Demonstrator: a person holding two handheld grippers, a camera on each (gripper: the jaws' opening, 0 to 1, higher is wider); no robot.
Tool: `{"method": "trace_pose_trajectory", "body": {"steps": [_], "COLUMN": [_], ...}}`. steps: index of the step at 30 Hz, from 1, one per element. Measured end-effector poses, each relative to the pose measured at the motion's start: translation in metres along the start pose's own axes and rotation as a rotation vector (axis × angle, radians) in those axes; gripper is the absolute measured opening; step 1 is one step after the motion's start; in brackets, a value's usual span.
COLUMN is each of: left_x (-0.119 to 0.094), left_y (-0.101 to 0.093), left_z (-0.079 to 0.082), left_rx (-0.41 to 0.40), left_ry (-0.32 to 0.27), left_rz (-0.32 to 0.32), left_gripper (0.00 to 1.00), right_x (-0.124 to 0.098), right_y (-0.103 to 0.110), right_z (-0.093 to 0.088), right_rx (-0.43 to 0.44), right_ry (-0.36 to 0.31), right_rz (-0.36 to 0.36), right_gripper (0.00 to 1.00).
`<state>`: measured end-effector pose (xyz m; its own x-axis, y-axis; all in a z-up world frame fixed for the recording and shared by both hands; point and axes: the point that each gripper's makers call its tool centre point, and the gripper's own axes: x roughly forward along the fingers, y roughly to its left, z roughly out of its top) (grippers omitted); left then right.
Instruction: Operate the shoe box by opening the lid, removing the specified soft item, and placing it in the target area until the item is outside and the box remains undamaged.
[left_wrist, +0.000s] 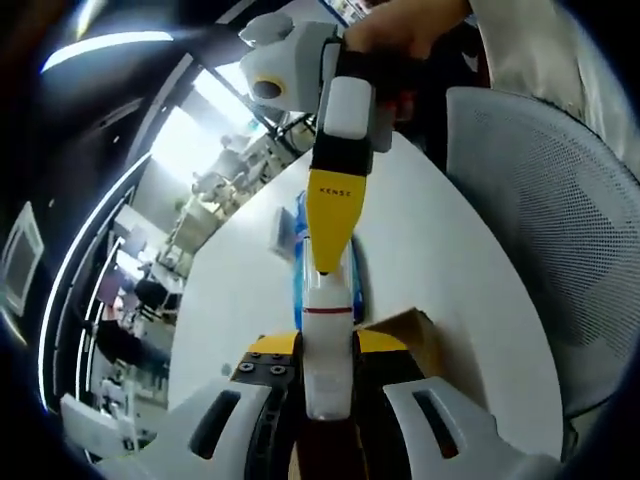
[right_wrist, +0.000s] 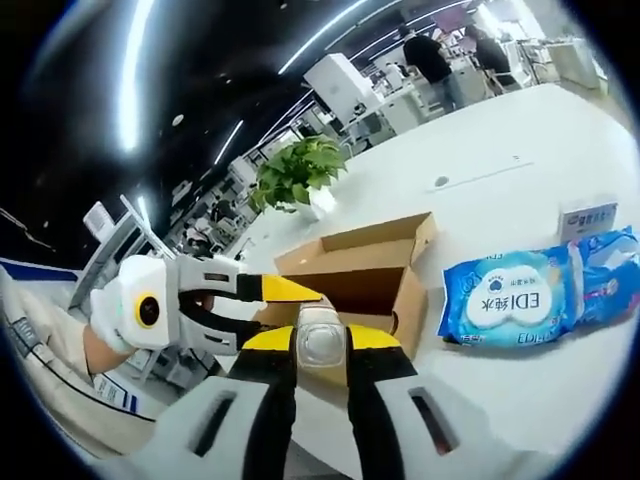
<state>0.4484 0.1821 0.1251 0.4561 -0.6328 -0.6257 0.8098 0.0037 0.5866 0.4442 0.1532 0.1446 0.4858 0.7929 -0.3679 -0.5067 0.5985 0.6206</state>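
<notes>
One shoe box (right_wrist: 365, 275), brown cardboard, stood at centre of the right gripper view on the white bench (right_wrist: 560, 120), its flaps already raised. One blue soft pack (right_wrist: 535, 295) lay on the bench at right of the frame, just beside the box and outside it. One small card (right_wrist: 588, 215) stood behind the pack; one potted plant (right_wrist: 300, 175) at upper centre. Two tools: left tool (left_wrist: 328, 400) and right tool (right_wrist: 320, 345), each with jaws drawn narrow on a pale piece I could not identify. Step judged: removal done, placement near finished; next move would call for release and withdrawal without knocking the box.
</notes>
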Motion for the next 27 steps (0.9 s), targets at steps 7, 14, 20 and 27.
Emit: {"method": "trace_pose_trajectory", "body": {"steps": [7, 14, 20, 27], "left_x": [0.0005, -0.0001, -0.0029, -0.0026], "left_y": [-0.0001, -0.0065, -0.0071, -0.0069], "left_z": [-0.0004, -0.0023, -0.0032, -0.0013], "left_rx": [0.014, -0.005, -0.002, 0.007], "left_ry": [0.013, 0.024, 0.029, 0.026], "left_rz": [0.001, -0.027, -0.035, -0.04], "left_gripper": [0.17, 0.17, 0.17, 0.17], "right_x": [-0.0003, 0.0011, 0.0017, -0.0004], "right_y": [-0.0011, -0.0013, 0.001, 0.0004], "right_z": [-0.001, -0.0072, -0.0078, -0.0075], "right_rx": [0.016, 0.04, 0.045, 0.063], "right_ry": [0.001, 0.009, 0.007, -0.005], "right_rz": [0.014, 0.03, 0.043, 0.045], "right_gripper": [0.15, 0.15, 0.15, 0.15]}}
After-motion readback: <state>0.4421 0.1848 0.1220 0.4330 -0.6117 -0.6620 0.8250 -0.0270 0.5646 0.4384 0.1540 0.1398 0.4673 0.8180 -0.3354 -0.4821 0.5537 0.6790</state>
